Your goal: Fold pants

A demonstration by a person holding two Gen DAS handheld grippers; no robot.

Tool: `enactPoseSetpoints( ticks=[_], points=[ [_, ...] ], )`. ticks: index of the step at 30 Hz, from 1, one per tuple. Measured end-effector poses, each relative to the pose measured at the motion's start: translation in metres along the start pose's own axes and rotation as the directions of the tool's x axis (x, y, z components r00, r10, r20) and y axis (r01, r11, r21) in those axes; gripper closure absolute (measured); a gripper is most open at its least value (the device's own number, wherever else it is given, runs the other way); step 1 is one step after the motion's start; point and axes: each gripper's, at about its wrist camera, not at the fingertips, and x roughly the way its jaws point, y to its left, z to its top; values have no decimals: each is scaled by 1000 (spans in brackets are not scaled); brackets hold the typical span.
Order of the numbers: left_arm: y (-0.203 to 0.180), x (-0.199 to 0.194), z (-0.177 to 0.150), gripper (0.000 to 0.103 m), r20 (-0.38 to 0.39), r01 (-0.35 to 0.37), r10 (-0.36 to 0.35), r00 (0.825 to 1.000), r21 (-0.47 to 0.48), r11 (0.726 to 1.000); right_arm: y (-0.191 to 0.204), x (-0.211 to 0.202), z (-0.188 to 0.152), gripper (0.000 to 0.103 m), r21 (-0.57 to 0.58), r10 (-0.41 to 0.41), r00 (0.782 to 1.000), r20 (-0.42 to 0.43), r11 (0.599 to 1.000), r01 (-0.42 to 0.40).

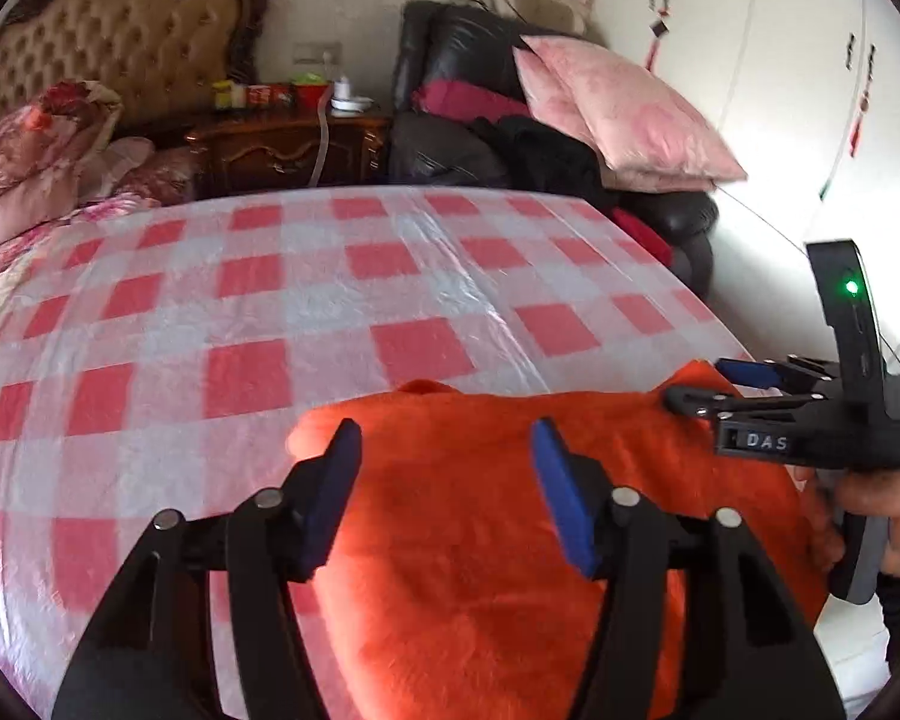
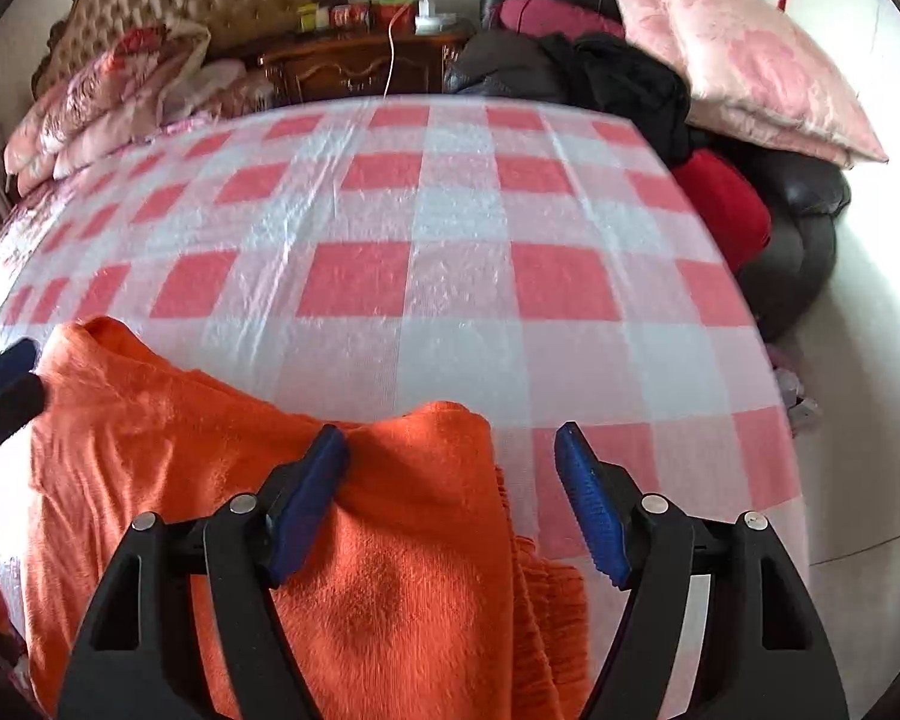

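Observation:
Orange fleece pants [image 1: 480, 540] lie folded on the near part of the red-and-white checked bed cover [image 1: 330, 300]. My left gripper [image 1: 444, 438] is open above the fold's far edge, and nothing sits between its blue pads. My right gripper [image 1: 699, 384], held by a hand [image 1: 882, 516], hovers at the pants' right far corner. In the right wrist view my right gripper [image 2: 450, 438] is open over the right edge of the pants [image 2: 360, 570]. Its left fingertip [image 2: 330, 450] is above the fabric and the right one above the cover [image 2: 450, 228]. My left gripper [image 2: 6, 378] shows at the left edge.
Beyond the bed stand a tufted headboard [image 1: 126, 48], a dark wooden nightstand [image 1: 288, 144] with small items, and a black leather chair [image 1: 468, 60] piled with clothes and a pink pillow [image 1: 630, 108]. A folded floral quilt [image 1: 36, 144] lies at the far left. White wardrobe doors [image 1: 780, 90] stand on the right.

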Motion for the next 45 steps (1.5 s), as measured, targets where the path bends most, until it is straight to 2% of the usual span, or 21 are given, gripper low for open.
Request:
enactPoseSetpoints(
  ticks=[3, 5, 6, 7, 10, 12, 13, 15, 16, 18, 22, 27, 33, 35, 36, 37, 38, 39, 42, 44, 45],
  points=[
    [22, -24, -18, 43, -27, -25, 22, 999, -111, 993, -10, -27, -8, 26, 48, -27, 999, 39, 999, 26],
    [41, -35, -41, 42, -76, 11, -28, 997, -225, 974, -24, -38, -18, 21, 101, -62, 997, 34, 993, 58],
    [47, -38, -52, 42, -104, 31, -61, 993, -272, 962, -33, -39, -25, 21, 126, -43, 999, 7, 991, 42],
    [50, -39, -60, 42, -124, 51, -92, 988, -302, 952, -37, -38, -27, 21, 140, -17, 1000, -10, 990, 18],
    [55, -38, -86, 43, -177, 119, -199, 964, -379, 918, -56, -32, -41, 21, 217, 155, 986, -62, 966, -138],
    [56, -37, -90, 44, -156, 142, -218, 963, -396, 907, -65, -23, -47, 21, 277, 258, 963, -73, 933, -229],
    [56, -34, -90, 50, -158, 147, -226, 961, -400, 904, -67, -18, -49, 23, 297, 299, 951, -81, 918, -263],
    [56, -25, -89, 69, -171, 187, -281, 944, -426, 885, -64, -11, -48, 33, 296, 342, 935, -92, 906, -302],
    [54, -22, -88, 75, -181, 180, -276, 944, -418, 891, -62, -8, -48, 46, 300, 392, 916, -89, 887, -351],
    [48, -20, -87, 82, -189, 175, -262, 946, -382, 907, -62, -6, -49, 56, 304, 423, 902, -88, 874, -380],
    [41, -10, -81, 90, -198, 181, -264, 944, -358, 916, -69, -8, -49, 72, 295, 431, 900, -70, 871, -394],
    [18, 18, -57, 91, -206, 203, -272, 940, -306, 930, -99, -8, -38, 77, 315, 383, 923, -37, 881, -353],
    [-36, 58, -32, 91, -229, 241, -300, 926, -252, 937, -153, -7, -16, 78, 311, 233, 972, -23, 926, -215],
    [-52, 66, -29, 91, -229, 247, -300, 926, -234, 940, -167, -3, -15, 78, 314, 214, 976, -29, 929, -194],
    [-56, 68, -28, 89, -229, 242, -294, 928, -230, 943, -171, -2, -15, 78, 311, 210, 977, -35, 931, -189],
    [-58, 68, -27, 82, -223, 231, -284, 933, -233, 945, -174, -1, -16, 77, 305, 205, 978, -35, 934, -185],
    [-59, 66, -28, 75, -217, 227, -280, 935, -239, 944, -175, -2, -17, 71, 297, 193, 981, -33, 939, -175],
    [-58, 61, -29, 63, -204, 223, -274, 940, -241, 944, -172, -5, -18, 67, 279, 169, 985, -31, 948, -154],
    [-64, 35, -27, 61, -146, 145, -171, 974, -173, 974, -167, -25, -25, 54, 255, 71, 997, 1, 964, -69],
    [-72, 20, -27, 61, -109, 112, -127, 986, -137, 984, -159, -43, -34, 41, 242, -22, 999, 42, 970, 11],
    [-83, 12, -28, 61, -90, 102, -111, 990, -99, 990, -152, -51, -40, 41, 228, -83, 995, 58, 971, 68]
  ],
)
